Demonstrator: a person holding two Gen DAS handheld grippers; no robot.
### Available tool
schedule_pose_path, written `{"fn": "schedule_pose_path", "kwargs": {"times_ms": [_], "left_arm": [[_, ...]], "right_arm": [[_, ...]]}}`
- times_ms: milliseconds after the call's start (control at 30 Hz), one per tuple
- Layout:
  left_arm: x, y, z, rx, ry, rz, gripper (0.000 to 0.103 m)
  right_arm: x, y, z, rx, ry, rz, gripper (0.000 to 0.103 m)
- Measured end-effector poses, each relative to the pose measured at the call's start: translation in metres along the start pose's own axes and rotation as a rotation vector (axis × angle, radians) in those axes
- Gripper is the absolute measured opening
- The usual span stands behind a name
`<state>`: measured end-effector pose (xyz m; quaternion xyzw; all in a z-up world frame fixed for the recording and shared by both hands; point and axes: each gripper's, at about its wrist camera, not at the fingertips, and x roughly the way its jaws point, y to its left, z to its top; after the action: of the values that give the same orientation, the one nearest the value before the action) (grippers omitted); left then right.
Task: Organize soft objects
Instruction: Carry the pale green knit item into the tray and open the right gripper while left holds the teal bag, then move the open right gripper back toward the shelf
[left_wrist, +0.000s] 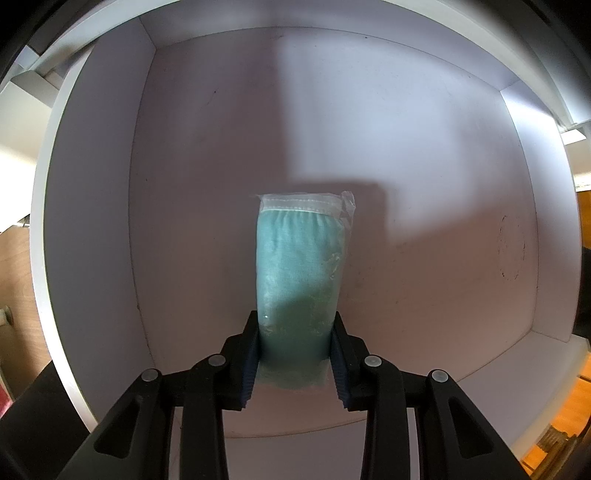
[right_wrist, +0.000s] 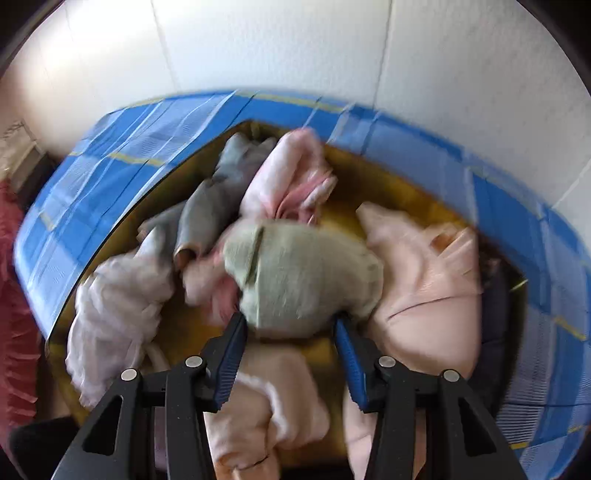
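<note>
Left wrist view: the left gripper (left_wrist: 295, 332) points down into a white drawer (left_wrist: 406, 147), its fingers (left_wrist: 251, 354) pinching the near end of a teal cloth roll (left_wrist: 301, 258) sealed in clear film. The roll's long axis runs from 6 to 12 o'clock, its white hemmed end at 12 o'clock, away from the gripper. Judged from its look, the roll is light, soft and compressible, and the film may be slippery; a hold across the width near one end, as shown, should suffice.

Right wrist view (motion-blurred): the right gripper (right_wrist: 291, 328) reaches into a blue checked basket (right_wrist: 110, 147) holding loose garments. Its fingers (right_wrist: 229, 354) are partly spread on either side of a pale green bundle (right_wrist: 306, 273); whether the pads already press it cannot be told. The bundle lies at the centre of the heap, long axis roughly from 10 to 4 o'clock, with a grey garment (right_wrist: 207, 206) at 10 o'clock, a pink garment (right_wrist: 288, 173) at 12 o'clock and a peach garment (right_wrist: 424, 288) at 3 o'clock. It probably handles as light, limp knit; a hold around its thickest folded part should keep it from unrolling.
</note>
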<state>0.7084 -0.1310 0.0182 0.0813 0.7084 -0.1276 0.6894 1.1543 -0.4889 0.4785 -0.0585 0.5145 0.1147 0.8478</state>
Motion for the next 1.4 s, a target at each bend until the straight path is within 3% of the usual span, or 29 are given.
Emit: {"fn": "schedule_pose_path", "kwargs": {"times_ms": [100,400,733,1067,1400], "left_arm": [[0.000,0.000,0.000,0.003,-0.001,0.003,0.034],[-0.004,0.002,-0.004,-0.013,-0.026,-0.012,0.034],[-0.017,0.008,-0.015,-0.014,-0.077,-0.027,0.034],[-0.033,0.019,-0.027,-0.023,-0.116,-0.015,0.034],[-0.053,0.003,-0.039,-0.013,-0.147,-0.004,0.034]], "right_arm": [[-0.022,0.003,-0.017,-0.026,-0.056,0.018,0.050],[-0.074,-0.017,-0.086,0.101,-0.182,0.121,0.052],[-0.109,-0.022,-0.189,0.115,-0.271,0.080,0.053],[-0.061,-0.017,-0.272,0.189,-0.115,-0.005,0.054],[0.015,-0.025,-0.310,0.260,0.040,-0.047,0.054]]}}
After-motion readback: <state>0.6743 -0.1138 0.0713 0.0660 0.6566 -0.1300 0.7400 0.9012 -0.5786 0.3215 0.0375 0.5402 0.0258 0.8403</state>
